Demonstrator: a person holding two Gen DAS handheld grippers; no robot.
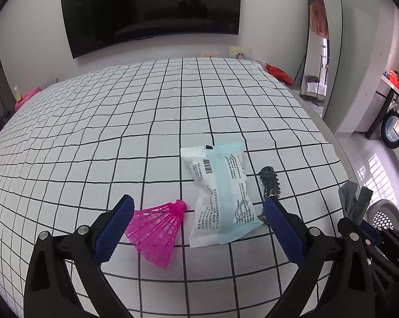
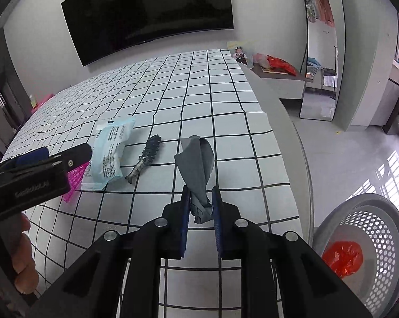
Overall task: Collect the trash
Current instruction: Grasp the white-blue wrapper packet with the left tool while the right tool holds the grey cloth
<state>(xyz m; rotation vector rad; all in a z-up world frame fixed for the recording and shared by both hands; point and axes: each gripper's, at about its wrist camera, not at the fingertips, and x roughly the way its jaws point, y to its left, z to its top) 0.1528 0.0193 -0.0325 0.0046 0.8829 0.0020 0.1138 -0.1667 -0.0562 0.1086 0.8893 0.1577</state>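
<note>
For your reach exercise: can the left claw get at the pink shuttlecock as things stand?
Probably yes. The left claw is open and empty, and the pink shuttlecock lies uncovered on the checked sheet between its fingers.

I see a barcode and dense printed lines on the white-and-blue packet, probably Chinese, too small to read.

Shuttlecock left of wrapper, toy fish right, all on bed.
</note>
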